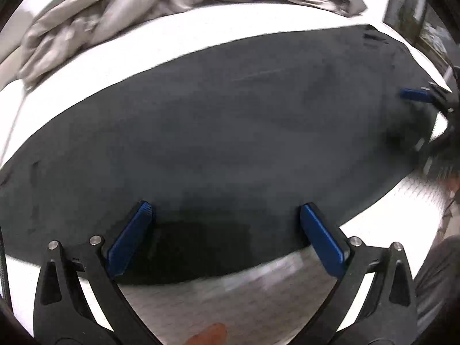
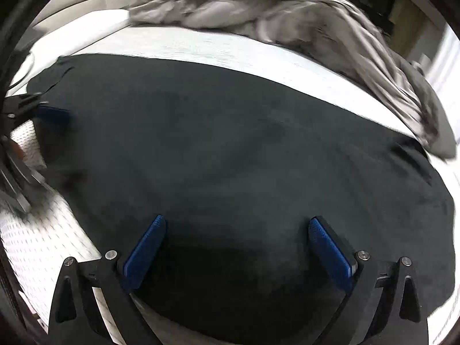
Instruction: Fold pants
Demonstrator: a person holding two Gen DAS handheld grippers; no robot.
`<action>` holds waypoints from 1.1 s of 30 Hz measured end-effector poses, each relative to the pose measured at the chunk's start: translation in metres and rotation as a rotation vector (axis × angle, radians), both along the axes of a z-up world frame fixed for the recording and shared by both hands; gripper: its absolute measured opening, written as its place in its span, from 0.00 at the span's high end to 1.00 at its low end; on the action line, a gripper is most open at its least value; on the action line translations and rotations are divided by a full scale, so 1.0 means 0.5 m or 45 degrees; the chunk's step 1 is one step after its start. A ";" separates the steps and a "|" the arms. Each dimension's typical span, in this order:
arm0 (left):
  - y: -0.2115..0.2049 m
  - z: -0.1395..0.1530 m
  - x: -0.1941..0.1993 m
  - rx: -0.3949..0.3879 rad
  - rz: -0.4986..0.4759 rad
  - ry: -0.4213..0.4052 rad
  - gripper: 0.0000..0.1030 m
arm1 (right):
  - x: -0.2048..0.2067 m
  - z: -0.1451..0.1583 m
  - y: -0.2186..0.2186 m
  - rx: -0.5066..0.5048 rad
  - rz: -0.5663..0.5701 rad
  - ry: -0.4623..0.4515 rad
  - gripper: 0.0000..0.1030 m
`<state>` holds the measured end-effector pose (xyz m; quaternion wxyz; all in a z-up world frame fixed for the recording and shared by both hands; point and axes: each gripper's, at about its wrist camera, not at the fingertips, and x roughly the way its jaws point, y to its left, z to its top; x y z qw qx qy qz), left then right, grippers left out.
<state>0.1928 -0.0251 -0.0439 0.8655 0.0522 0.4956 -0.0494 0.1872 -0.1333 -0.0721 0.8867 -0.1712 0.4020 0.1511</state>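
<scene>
I see dark pants point(image 1: 230, 132) spread flat on white bed point(image 1: 178, 43), grey duvet point(image 1: 115, 8) bunched beyond. My left hand-held gripper point(image 1: 225, 211) wide apart over near edge of pants, holding nothing. My right hand-held gripper point(image 2: 237, 224) also wide, empty, above pants.

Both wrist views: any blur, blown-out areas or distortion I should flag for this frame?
Left wrist view: the sheet is blown out white, the other tongs smear at the right edge, and the pants bow under fisheye. Right wrist view: the duvet is motion-streaked, the left edge is blurred, and the pants are nearly featureless dark.
</scene>
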 end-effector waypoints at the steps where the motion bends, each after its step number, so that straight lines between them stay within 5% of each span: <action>1: 0.038 0.003 -0.011 0.008 0.041 -0.007 0.00 | 0.018 0.010 -0.052 -0.003 -0.058 -0.007 0.02; 5: 0.153 -0.001 -0.036 -0.054 0.200 -0.009 0.00 | 0.013 0.006 -0.274 -0.158 -0.534 -0.072 0.02; 7: 0.176 0.002 -0.046 -0.046 0.248 -0.012 0.00 | 0.017 -0.003 -0.364 -0.073 -0.720 -0.014 0.01; 9: 0.168 0.015 -0.049 -0.029 0.259 -0.021 0.01 | 0.011 -0.003 -0.404 0.087 -0.748 0.032 0.01; 11: 0.158 0.032 -0.047 -0.029 0.272 -0.061 0.01 | 0.000 0.023 -0.379 0.023 -0.770 -0.042 0.01; 15: 0.092 0.067 -0.004 -0.053 0.220 -0.154 0.01 | -0.014 0.076 -0.238 -0.104 -0.647 -0.206 0.01; 19: -0.004 0.053 0.091 -0.046 0.107 -0.094 0.01 | 0.030 0.062 -0.054 0.009 -0.302 -0.090 0.01; 22: -0.049 0.009 0.134 0.109 0.058 -0.007 0.00 | 0.010 0.034 0.061 -0.069 -0.139 -0.039 0.02; 24: -0.024 0.001 0.145 0.040 0.074 0.023 0.00 | 0.029 0.013 0.077 -0.112 -0.099 -0.003 0.02; 27: 0.042 0.004 0.128 0.024 0.177 0.010 0.00 | 0.008 0.019 0.013 -0.143 -0.204 -0.012 0.02; 30: 0.129 0.002 0.096 -0.039 0.287 0.004 0.00 | 0.050 0.023 -0.165 -0.220 -0.542 -0.060 0.02; 33: 0.160 0.011 0.055 -0.006 0.330 -0.014 0.00 | 0.044 0.013 -0.333 -0.073 -0.810 -0.025 0.02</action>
